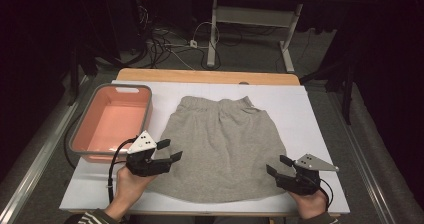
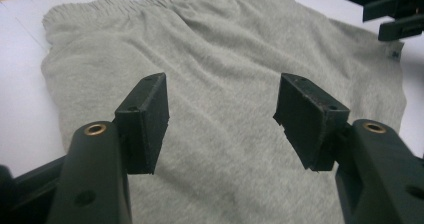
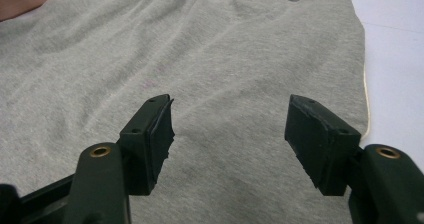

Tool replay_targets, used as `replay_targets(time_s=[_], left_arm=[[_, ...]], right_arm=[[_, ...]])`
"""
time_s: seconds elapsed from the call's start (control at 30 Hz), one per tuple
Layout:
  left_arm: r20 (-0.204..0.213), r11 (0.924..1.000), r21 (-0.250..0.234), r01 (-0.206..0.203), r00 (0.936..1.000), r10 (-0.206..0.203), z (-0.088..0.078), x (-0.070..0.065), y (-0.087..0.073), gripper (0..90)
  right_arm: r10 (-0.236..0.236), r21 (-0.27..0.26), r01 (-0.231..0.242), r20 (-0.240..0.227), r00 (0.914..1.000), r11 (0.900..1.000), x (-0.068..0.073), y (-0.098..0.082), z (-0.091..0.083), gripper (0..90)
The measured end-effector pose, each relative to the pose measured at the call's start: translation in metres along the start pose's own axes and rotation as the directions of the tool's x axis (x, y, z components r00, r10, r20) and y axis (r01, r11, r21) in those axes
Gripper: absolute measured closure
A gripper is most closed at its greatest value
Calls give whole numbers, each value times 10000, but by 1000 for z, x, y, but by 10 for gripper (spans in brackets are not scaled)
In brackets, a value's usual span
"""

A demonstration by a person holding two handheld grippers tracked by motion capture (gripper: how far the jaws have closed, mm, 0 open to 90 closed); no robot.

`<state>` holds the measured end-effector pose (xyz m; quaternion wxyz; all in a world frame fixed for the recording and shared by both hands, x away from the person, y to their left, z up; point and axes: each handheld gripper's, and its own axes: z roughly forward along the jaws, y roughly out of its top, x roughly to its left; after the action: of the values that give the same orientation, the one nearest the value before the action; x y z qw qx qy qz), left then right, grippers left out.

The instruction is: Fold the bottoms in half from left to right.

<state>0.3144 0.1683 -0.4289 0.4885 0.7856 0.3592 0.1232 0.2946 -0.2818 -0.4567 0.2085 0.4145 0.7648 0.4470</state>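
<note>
Grey skirt (image 1: 222, 146) spread flat at centre of the white surface (image 1: 310, 114), waistband toward the top. Left gripper (image 1: 170, 151) over its lower left edge, jaws apart, gripping nothing. Right gripper (image 1: 279, 165) at lower right edge, jaws likewise apart, empty. Pink tub (image 1: 82, 126) at left.

A dim room surrounds a wooden table (image 1: 207, 76) topped by a white board (image 1: 310, 124). Beyond it, grey floor (image 1: 250, 54) carries tangled cables (image 1: 165, 46) and the white legs of a second desk (image 1: 212, 34). Metal rails (image 1: 45, 154) flank both sides, darkness beyond
</note>
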Motion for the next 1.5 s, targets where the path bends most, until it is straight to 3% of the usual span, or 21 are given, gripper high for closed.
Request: replay_targets(time_s=[0.23, 0.33, 0.5, 0.87, 0.93, 1.07, 1.17, 1.27, 1.5], left_arm=[[-17, 9990, -182, 412, 9991, -413, 4, 6, 12, 365], [164, 9975, 178, 678, 9975, -680, 7, 9, 22, 366], [-55, 9976, 261, 642, 9979, -641, 15, 13, 33, 366], [-446, 9917, 1202, 452, 9982, -400, 41, 21, 63, 338], [-621, 9869, 1598, 219, 9980, -121, 48, 25, 73, 354], [-812, 9838, 1791, 30, 9966, 117, 56, 31, 84, 360], [-737, 9840, 1778, 138, 9973, -7, 62, 37, 91, 362], [-491, 9830, 1764, 513, 9979, -433, 67, 43, 97, 363], [-942, 9734, 2211, 597, 9948, -396, 82, 53, 108, 382]], right_arm=[[-21, 11, 21, -29, 10000, 10000, 0, 0, 0, 360], [-17, 2, 17, -33, 10000, 10000, 0, 0, 0, 360], [-82, 37, 82, -77, 9999, 10000, 1, 0, 0, 360], [-85, 68, 86, -153, 9998, 9999, 1, 0, 0, 360], [-100, 85, 102, -174, 9998, 9999, 1, 0, 1, 360], [-96, 64, 97, -178, 9998, 9999, 1, 0, 1, 360], [-104, 41, 104, -179, 9998, 9999, 1, 0, 0, 360], [-98, 46, 98, -184, 9998, 9999, 1, 0, 0, 360], [-140, 34, 141, -199, 9997, 9999, 1, 0, 0, 360]])
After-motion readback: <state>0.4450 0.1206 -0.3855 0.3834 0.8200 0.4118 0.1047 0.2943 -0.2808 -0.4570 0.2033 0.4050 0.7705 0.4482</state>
